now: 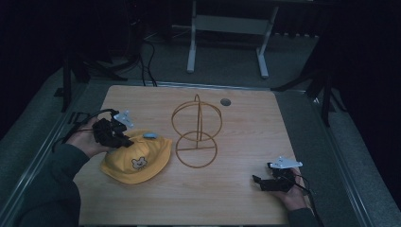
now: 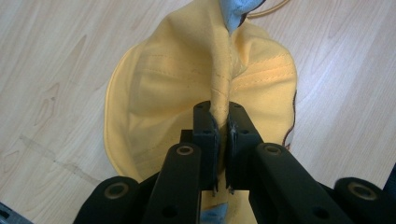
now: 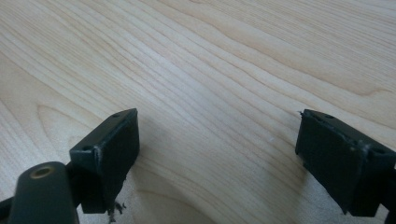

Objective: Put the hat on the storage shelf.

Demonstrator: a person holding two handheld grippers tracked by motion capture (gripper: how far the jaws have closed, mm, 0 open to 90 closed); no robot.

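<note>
A yellow child's hat with a small bear face on it lies at the left of the wooden table. My left gripper is at its near-left brim, shut on a pinched fold of the yellow fabric. In the left gripper view the hat hangs from the gripper, the fold running up between the pads to a pale blue patch. My right gripper rests low at the table's near right, jaws wide apart. Bare wood lies between the jaws of the right gripper in its own view.
A gold wire stand made of rings stands at the table's middle, just right of the hat. A round grey grommet sits near the far edge. Beyond the table are dark floor, cables and a white desk frame.
</note>
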